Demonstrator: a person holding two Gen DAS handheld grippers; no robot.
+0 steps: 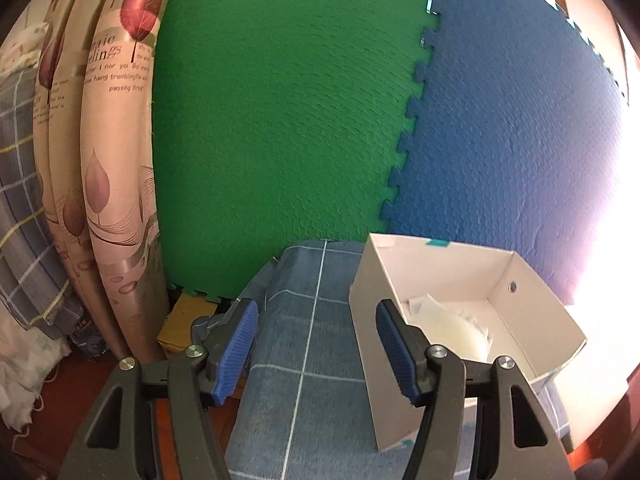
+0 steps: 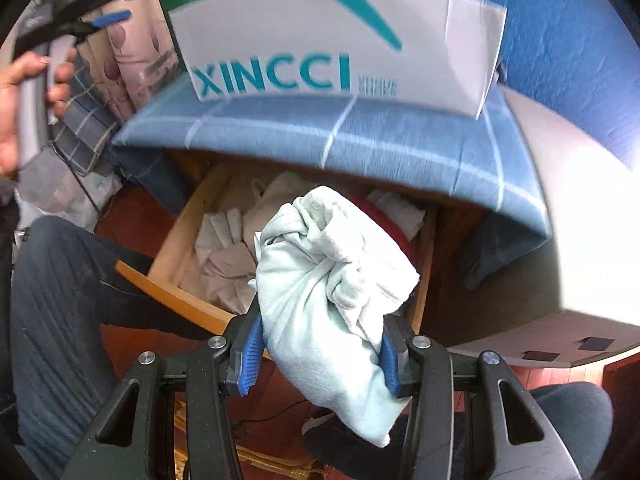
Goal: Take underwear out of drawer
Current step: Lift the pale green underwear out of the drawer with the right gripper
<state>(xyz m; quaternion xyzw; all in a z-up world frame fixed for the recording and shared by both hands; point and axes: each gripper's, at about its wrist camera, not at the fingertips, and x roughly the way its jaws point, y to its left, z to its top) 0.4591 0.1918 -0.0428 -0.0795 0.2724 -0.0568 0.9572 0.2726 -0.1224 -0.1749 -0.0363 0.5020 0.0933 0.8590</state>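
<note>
While the left gripper (image 1: 316, 344) hangs with its blue pads apart and nothing between them, the left wrist view shows a white cardboard box (image 1: 472, 312) sitting on a blue checked cloth (image 1: 304, 360). Something pale lies inside the box, but it is too washed out to name. Bright light hides the far right side.

From the right wrist view, the right gripper (image 2: 320, 354) is clamped on a bunched pale blue soft cloth, the underwear (image 2: 332, 288), which is up above the open wooden drawer (image 2: 188, 240). A lot of the bundle sticks out past the pads, so it could slip loose or sag and catch on the drawer edge. The picture is blurry. More pale clothes lie in the drawer, partly hidden behind the bundle.
</note>
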